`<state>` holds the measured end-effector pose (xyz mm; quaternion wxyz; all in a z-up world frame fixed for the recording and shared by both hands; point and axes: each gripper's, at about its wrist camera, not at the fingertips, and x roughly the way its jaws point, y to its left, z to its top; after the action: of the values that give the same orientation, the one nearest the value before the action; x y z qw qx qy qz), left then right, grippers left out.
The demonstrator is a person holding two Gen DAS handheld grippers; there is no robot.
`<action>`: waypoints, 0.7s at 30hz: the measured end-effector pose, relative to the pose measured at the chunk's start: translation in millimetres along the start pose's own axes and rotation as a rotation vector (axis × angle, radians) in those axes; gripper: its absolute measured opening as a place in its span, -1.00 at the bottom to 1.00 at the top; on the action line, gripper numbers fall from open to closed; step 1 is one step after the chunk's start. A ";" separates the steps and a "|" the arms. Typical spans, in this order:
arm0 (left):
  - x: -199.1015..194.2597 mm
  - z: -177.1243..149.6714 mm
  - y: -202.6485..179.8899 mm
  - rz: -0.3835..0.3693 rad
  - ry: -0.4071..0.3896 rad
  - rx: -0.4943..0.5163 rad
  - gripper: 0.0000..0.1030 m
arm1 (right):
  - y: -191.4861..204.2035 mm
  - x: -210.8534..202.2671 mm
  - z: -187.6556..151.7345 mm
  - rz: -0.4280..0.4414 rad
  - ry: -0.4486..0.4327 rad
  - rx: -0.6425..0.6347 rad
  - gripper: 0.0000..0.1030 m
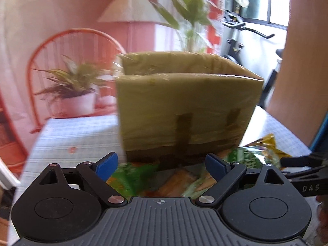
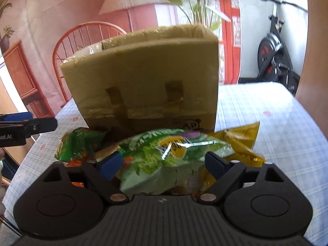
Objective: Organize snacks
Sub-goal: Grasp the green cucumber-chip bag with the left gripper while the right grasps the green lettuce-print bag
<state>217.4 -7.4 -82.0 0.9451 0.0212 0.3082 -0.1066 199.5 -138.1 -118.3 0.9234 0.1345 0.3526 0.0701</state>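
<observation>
- Snack bags are seen piled on the worktop [image 2: 266,106], which is covered by a pale checked cloth, directly against the near foot of a cardboard box [image 2: 143,78].
- Cardboard box: it is set upright on the worktop with its top open, and its walls are wrapped in glossy tape; it is shown beyond both grippers in each view.
- Green snack bag [image 2: 164,155]: it is laid on top of the pile, and in the right wrist view its near end is seen between the two blue fingertips of the right gripper [image 2: 162,164]. The jaws are spread wide to either side of the bag; whether the pads touch it cannot be told.
- Yellow snack bag [image 2: 244,141]: it is partly covered by the green one and sticks out toward the right of the pile.
- Second green bag [image 2: 80,145]: it is placed at the left of the pile, just beside the box's foot.
- Left gripper [image 1: 162,165]: it is held with its jaws spread apart and nothing clamped, with the blurred bags just beyond its fingertips and the box behind them.
</observation>
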 end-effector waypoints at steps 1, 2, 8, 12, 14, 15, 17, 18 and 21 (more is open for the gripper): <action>4.9 -0.4 -0.3 -0.027 0.005 -0.010 0.81 | -4.0 0.3 -2.0 0.011 0.006 0.018 0.69; 11.2 -0.6 0.0 -0.058 0.015 -0.027 0.81 | -7.6 1.3 -4.3 0.016 0.013 0.033 0.65; 53.3 -5.8 -5.2 -0.170 0.095 -0.073 0.74 | -20.9 0.2 -16.0 0.061 0.039 0.075 0.49; 78.3 -11.5 -12.1 -0.260 0.146 -0.089 0.73 | -21.8 -2.9 -15.4 0.079 0.039 0.057 0.31; 86.8 -14.3 -13.8 -0.304 0.167 -0.106 0.72 | -21.0 -2.1 -15.2 0.087 0.041 0.057 0.24; 90.2 -15.7 -13.7 -0.323 0.174 -0.117 0.73 | -20.2 -1.9 -14.7 0.090 0.043 0.053 0.23; 95.9 -17.7 -11.0 -0.342 0.177 -0.143 0.73 | -17.2 -0.7 -14.1 0.079 0.045 0.036 0.23; 97.8 -18.2 -9.0 -0.353 0.186 -0.155 0.73 | -16.6 -0.5 -14.2 0.076 0.044 0.030 0.23; 101.2 -21.4 -2.1 -0.377 0.219 -0.204 0.74 | -17.4 0.0 -14.5 0.078 0.042 0.033 0.22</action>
<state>284.2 -26.2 -158.6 0.8666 -0.1208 0.4168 -0.2466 190.4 -151.8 -133.8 0.9100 0.1619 0.3677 0.1029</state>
